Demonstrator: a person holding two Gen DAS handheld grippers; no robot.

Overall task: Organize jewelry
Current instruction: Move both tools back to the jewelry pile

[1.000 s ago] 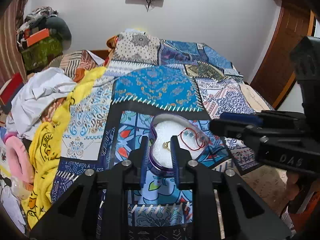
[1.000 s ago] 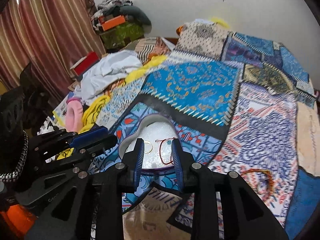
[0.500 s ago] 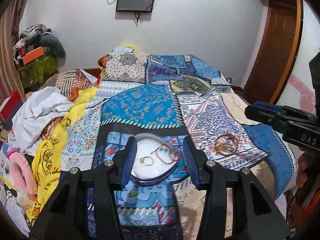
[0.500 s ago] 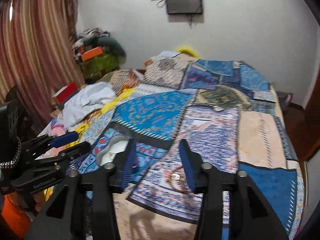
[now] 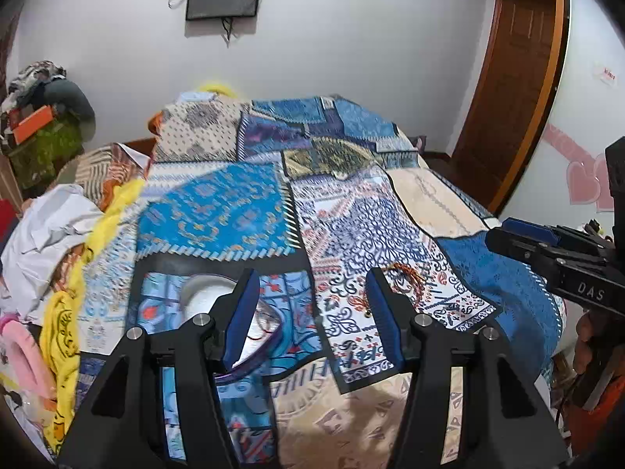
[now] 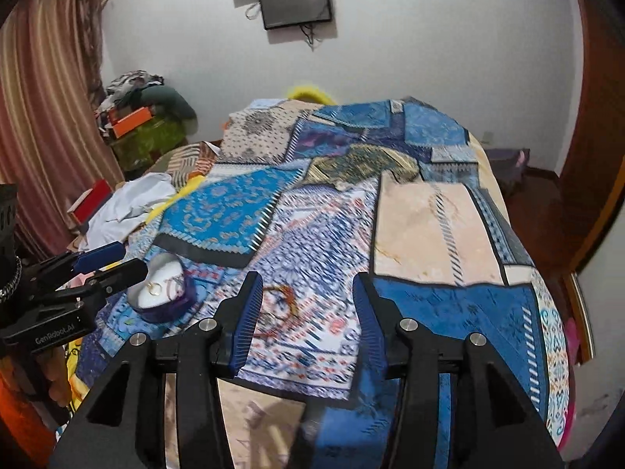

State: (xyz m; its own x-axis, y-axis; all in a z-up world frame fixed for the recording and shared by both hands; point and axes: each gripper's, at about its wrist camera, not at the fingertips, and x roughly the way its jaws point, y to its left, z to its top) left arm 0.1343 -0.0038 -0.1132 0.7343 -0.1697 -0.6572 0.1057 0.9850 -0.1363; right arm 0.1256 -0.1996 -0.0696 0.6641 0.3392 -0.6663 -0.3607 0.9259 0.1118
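A purple heart-shaped box with a white lining sits on the patchwork bedspread. It holds a gold ring and a thin red bracelet. In the left wrist view the box is half hidden behind my left finger. A bundle of red and gold bangles lies on the spread to the box's right, just beyond my right gripper, which is open and empty. My left gripper hovers between the box and the bangles, its jaws opening with nothing between them.
Heaped clothes and a yellow cloth line the bed's left side. A wooden door stands at the right. A screen hangs on the far wall and curtains on the left.
Both grippers have drawn back from over the heart-shaped box, risen and swung right toward the bangles. Both pairs of jaws stand wider than before.
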